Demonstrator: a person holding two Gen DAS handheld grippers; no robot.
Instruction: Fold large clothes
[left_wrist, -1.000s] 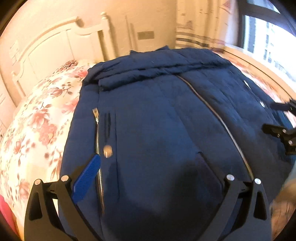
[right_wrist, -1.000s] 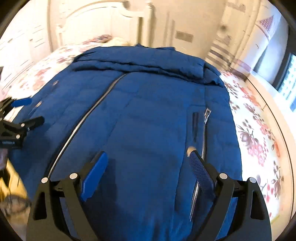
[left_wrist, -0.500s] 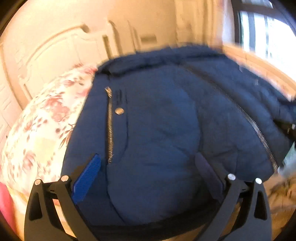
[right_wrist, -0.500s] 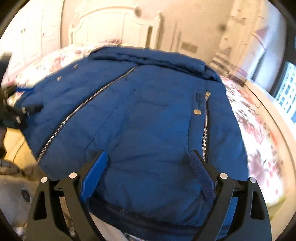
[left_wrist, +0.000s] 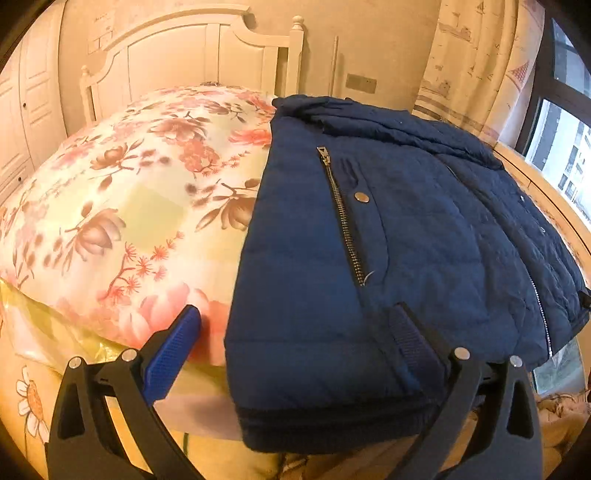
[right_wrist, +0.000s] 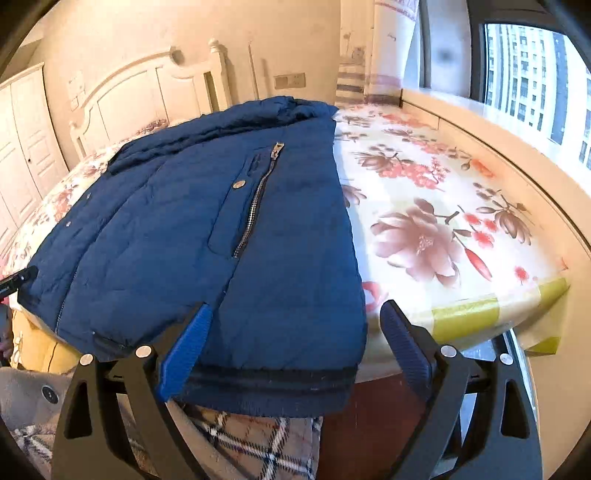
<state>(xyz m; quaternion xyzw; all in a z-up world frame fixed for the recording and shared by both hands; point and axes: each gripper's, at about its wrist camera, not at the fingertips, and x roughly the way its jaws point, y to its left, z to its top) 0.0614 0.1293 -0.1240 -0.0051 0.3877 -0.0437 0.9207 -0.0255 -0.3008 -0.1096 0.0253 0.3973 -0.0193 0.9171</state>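
A navy padded jacket (left_wrist: 406, 258) lies front-up on a floral bed (left_wrist: 129, 206), its hem hanging over the near edge. It also shows in the right wrist view (right_wrist: 207, 236). My left gripper (left_wrist: 295, 343) is open and empty, just off the hem's left corner; its right finger overlaps the jacket in view. My right gripper (right_wrist: 291, 343) is open and empty at the hem's right corner (right_wrist: 332, 384), with the corner between its fingers. The left gripper's tip (right_wrist: 14, 280) shows at the far left of the right wrist view.
A white headboard (left_wrist: 192, 51) stands at the far end. A window (right_wrist: 532, 74) and its sill run along the right. A curtain (left_wrist: 469, 62) hangs in the corner. White wardrobe doors (right_wrist: 22, 147) are at the left. A plaid fabric (right_wrist: 258, 446) lies below the bed edge.
Both grippers have pulled back and apart from over the jacket to its hem corners. The left one moved left, the right one right. Both stayed open.
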